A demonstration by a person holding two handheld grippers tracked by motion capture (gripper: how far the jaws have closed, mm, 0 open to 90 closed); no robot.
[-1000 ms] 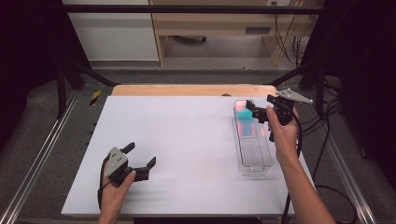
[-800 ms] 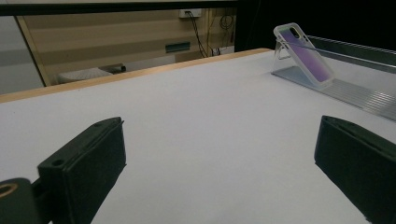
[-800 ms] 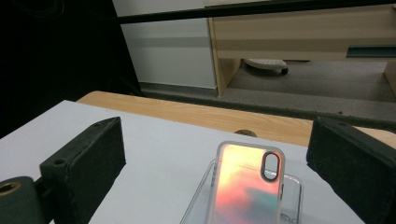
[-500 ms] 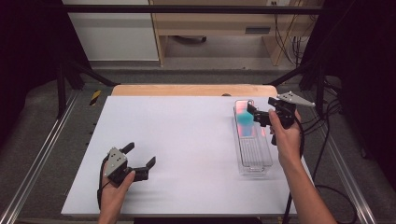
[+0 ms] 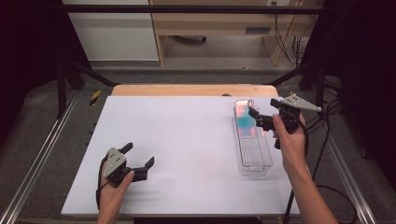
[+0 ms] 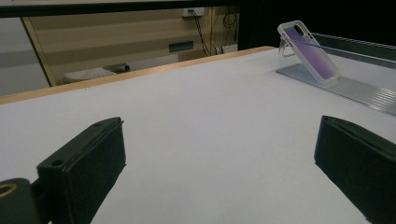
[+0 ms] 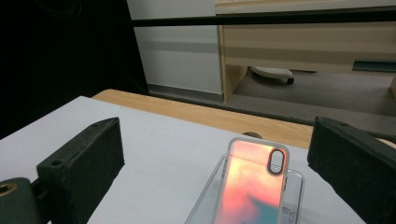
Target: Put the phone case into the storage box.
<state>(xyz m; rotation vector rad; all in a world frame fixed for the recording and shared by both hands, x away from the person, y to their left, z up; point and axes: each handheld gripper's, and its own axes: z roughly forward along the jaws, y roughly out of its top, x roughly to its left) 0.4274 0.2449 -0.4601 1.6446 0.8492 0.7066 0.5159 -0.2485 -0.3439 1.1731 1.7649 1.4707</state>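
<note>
Two grippers' fingers wide apart, right gripper (image 5: 259, 120) just beside phone case (image 5: 244, 119), tilted in clear tray (image 5: 254, 158), not held

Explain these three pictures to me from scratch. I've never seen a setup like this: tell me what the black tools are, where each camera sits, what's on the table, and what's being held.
A person sits at a white table and holds a hand tool in each hand; each tool has two black fingers that pinch like tongs.

The wide picture comes from a camera above, looking down. The left gripper rests low on the table near the person, fingers spread, holding nothing. The right gripper is raised over a clear tray at the table's right side, also spread and holding nothing.

The other two pictures come from small cameras riding on the tools, so the black fingers rise from the bottom of each.

A phone case leans tilted at the tray's far end. Its shiny back looks orange-pink from the right gripper's camera and purple from the left one's.
</note>
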